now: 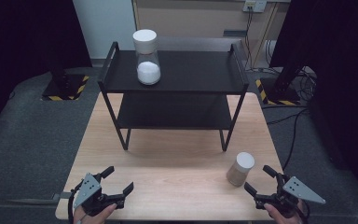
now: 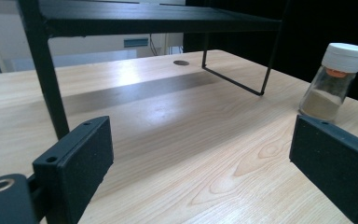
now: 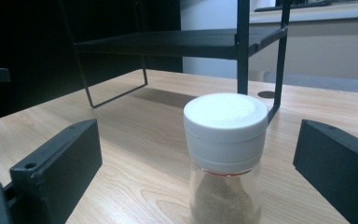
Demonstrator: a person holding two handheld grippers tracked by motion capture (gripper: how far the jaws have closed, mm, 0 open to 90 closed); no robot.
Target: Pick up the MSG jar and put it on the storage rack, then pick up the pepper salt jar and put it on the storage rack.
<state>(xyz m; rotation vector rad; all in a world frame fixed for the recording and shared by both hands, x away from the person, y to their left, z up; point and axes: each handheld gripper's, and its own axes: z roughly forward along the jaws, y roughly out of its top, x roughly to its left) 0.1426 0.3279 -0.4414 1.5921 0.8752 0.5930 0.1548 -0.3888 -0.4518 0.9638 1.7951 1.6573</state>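
A small glass jar (image 1: 240, 169) of brown powder with a white cap stands on the wooden table (image 1: 177, 158) near its front right. My right gripper (image 1: 258, 179) is open just right of it; in the right gripper view the jar (image 3: 225, 158) stands between the two spread black jaws, not touched. My left gripper (image 1: 119, 179) is open at the table's front left with nothing between its jaws; its view shows the same jar (image 2: 334, 81) farther off. A taller jar (image 1: 147, 57) of white powder stands on the top level of a black two-tier rack (image 1: 177, 84).
The rack's lower shelf (image 1: 175, 112) is bare. Its thin black legs (image 1: 227, 135) stand at mid-table. A small round hole (image 2: 181, 62) lies in the tabletop beyond the rack. Grey floor, cables (image 1: 298, 121) and black stands surround the table.
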